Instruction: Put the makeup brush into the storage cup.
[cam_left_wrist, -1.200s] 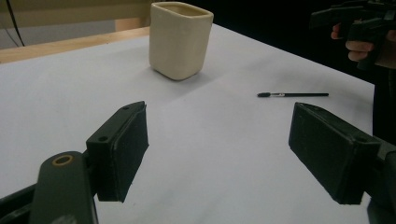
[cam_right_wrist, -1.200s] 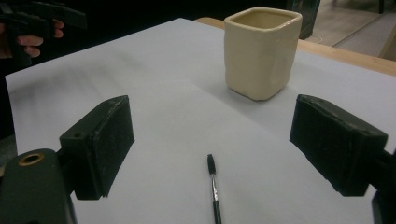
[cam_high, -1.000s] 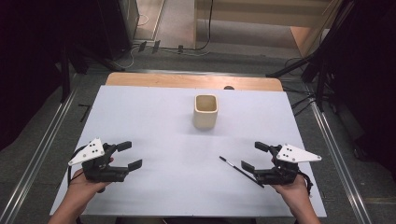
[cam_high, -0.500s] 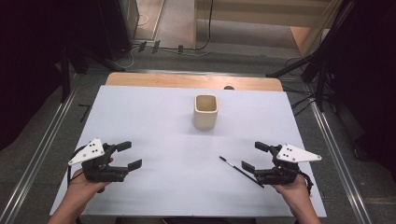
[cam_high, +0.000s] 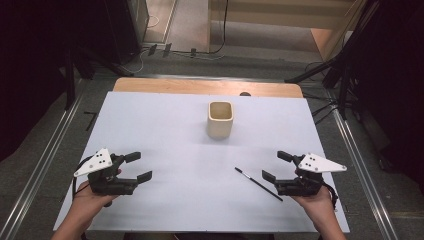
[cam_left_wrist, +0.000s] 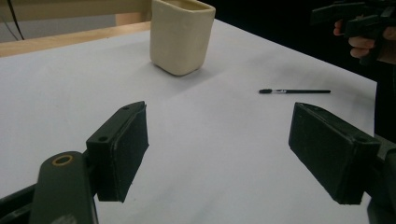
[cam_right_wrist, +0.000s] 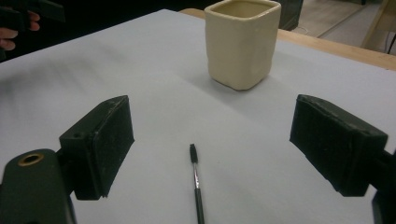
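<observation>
Two grippers rest low at the near edge of the white table (cam_high: 165, 125), and both stand wide with nothing between their jaws. Your right gripper (cam_high: 278, 165) is far the nearer to the thin black brush (cam_high: 258, 184): in the high view the brush lies flat on the table just beside that gripper, on its inner side, close to its near jaw. Your left gripper (cam_high: 138, 166) is well apart from it, across the open middle of the table.

Mind the long axis. Seen along your right jaws, the brush (cam_right_wrist: 196, 181) runs almost straight away from you, bristle end farther off, handle end coming back under the gripper, so it lies between the two jaws in line with your reach. Judged from that, closing as you stand would pinch it across its thin width, once you drop down to table level.

The cream cup (cam_high: 220, 119) stands upright beyond the brush, well apart from both grippers, mouth open upward
</observation>
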